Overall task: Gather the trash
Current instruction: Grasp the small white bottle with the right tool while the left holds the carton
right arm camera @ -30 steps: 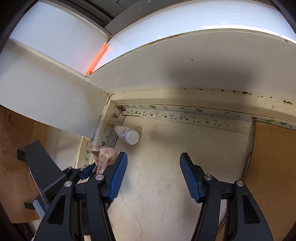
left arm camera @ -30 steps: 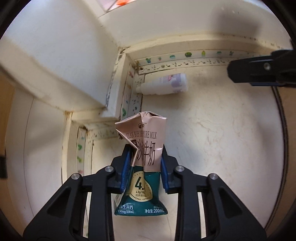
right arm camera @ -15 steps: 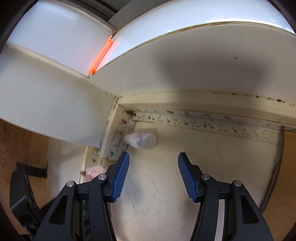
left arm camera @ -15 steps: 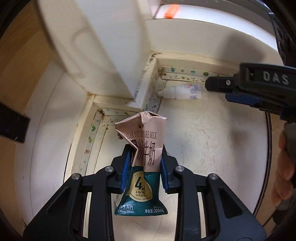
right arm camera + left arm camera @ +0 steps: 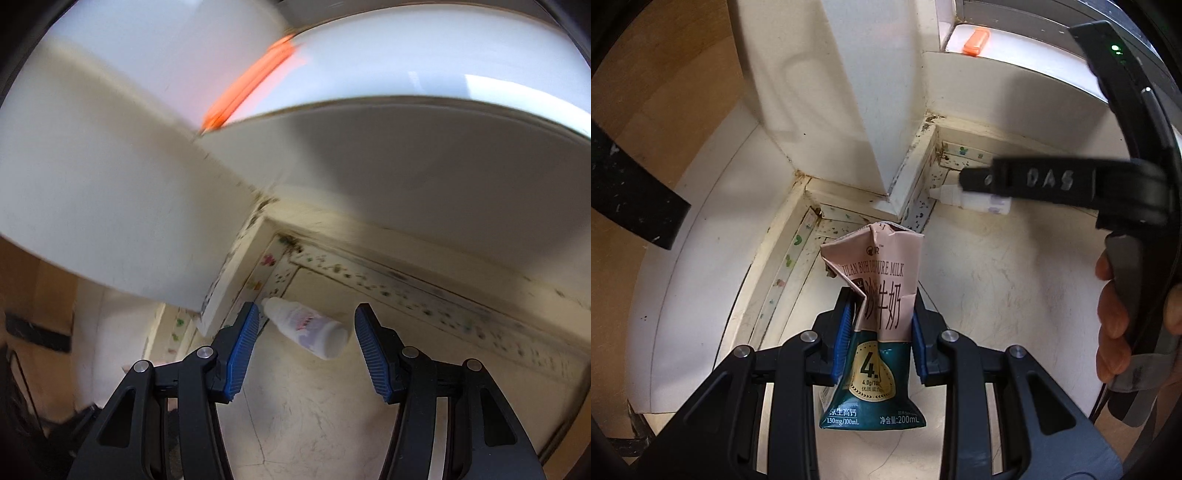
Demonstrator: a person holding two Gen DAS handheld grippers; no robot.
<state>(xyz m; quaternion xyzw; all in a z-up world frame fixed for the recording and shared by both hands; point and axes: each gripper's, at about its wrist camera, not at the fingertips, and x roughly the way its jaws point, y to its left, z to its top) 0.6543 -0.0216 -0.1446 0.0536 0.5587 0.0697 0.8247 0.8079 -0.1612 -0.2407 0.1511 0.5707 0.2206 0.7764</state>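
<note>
down by the floor, the left gripper [image 5: 879,341] is staying clamped on the crushed milk carton [image 5: 875,325], lifted clear of the tiles and rolled a little since a moment ago. beyond it the right gripper [image 5: 303,349] is sliding in on the small white bottle [image 5: 308,328], which is lying on its side on the floor [image 5: 332,417] near the corner skirting. its jaws are standing apart with the bottle now framed between them, not pressing it. one piece of trash is secured; the second looks ready to grab.
</note>
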